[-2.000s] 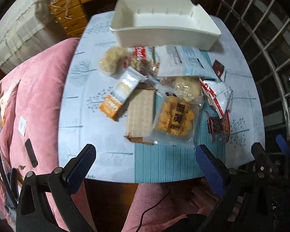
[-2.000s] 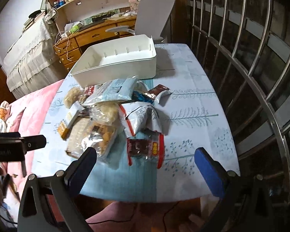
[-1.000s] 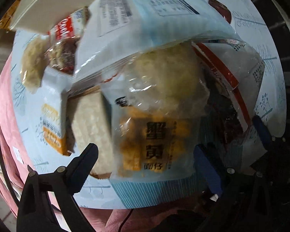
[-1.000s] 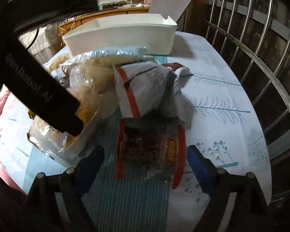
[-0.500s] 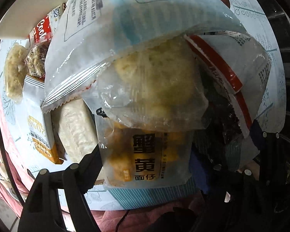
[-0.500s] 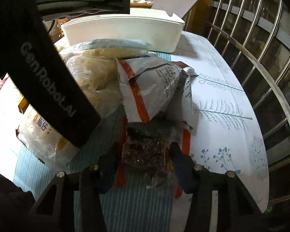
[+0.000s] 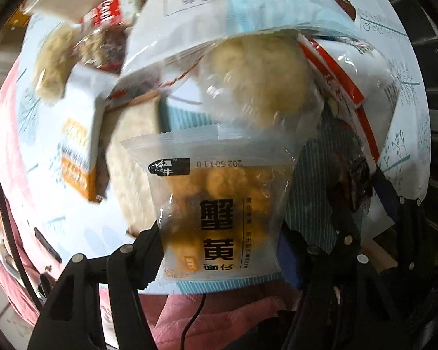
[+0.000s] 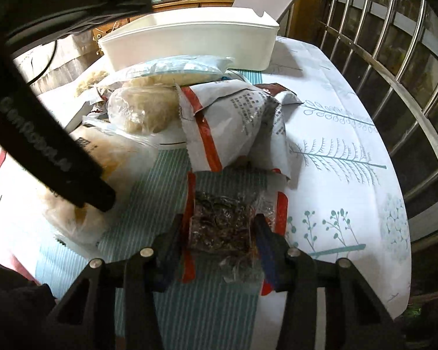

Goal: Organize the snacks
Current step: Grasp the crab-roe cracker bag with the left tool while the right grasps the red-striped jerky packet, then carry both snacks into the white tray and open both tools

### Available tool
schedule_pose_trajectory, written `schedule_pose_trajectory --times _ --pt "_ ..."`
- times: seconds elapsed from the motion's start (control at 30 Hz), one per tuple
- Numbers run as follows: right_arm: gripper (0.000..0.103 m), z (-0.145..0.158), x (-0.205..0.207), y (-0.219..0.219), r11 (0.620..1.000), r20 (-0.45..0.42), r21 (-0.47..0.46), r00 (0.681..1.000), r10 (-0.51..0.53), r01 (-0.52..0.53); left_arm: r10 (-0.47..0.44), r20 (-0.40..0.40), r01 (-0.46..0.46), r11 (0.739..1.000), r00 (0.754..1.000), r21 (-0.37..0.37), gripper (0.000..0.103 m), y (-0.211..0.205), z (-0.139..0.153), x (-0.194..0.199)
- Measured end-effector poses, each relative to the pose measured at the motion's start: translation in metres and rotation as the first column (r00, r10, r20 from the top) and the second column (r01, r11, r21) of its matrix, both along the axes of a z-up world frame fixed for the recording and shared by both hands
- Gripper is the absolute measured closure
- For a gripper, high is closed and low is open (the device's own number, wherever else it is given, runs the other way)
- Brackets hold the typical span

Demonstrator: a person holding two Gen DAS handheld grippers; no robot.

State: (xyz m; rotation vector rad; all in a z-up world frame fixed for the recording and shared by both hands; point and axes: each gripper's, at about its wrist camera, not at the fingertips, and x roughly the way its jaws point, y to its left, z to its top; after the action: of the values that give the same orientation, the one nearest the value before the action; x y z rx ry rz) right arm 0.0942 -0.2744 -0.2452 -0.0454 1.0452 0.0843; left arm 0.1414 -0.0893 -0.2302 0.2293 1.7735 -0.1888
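- The left gripper is clamping the near end of a clear packet of yellow puffs, printed with large black characters; the packet is sticking out straight ahead of its fingers.
- The right gripper is squeezing a clear red-edged packet of dark snack, which is lying on the tablecloth directly between its fingers.
- The white bin is standing at the far end of the table, well beyond both grippers and behind the snack pile. No snack is showing above its rim, though its floor is hidden from here.
- The task is judged to be at its very start: two packets are being gripped, none appear to be binned, and the rest of the pile is waiting.
- Counting what is visible: one bin, two grippers, and roughly nine snack items.
- Ahead of the left gripper these are a pale round bun in clear wrap, a large light-blue bag, a white-and-red bag, a wafer slab, an orange-and-white box, a red-labelled packet and a crumbly pale cake.
- Overlap and blur are making that count uncertain.
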Motion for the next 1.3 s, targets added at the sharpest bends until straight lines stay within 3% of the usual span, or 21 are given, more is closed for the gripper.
schedule_pose_trajectory --times 0.37,0.53,0.87,1.3 --pt "0.058 0.025 -0.012 -0.03 0.996 -0.013 0.087 1.0 -0.014 0.015 0.098 0.089 -0.093 0.994 0.991 -0.052 0.038 0.021 0.048 -0.027" --pt "0.058 0.043 -0.02 -0.04 0.997 0.034 0.078 0.999 0.004 -0.006 0.122 0.134 -0.112 0.99 0.983 -0.083 0.038 0.055 0.067 -0.035" --pt "0.058 0.092 -0.003 -0.056 0.997 0.152 0.033 0.986 0.063 -0.069 0.193 0.229 -0.15 0.97 0.954 -0.189 0.037 0.073 0.138 -0.041" --pt "0.058 0.15 0.089 -0.037 0.985 0.277 0.025 0.948 0.156 -0.17 0.216 0.35 -0.152 0.967 0.912 -0.203 0.037 0.083 0.202 0.037"
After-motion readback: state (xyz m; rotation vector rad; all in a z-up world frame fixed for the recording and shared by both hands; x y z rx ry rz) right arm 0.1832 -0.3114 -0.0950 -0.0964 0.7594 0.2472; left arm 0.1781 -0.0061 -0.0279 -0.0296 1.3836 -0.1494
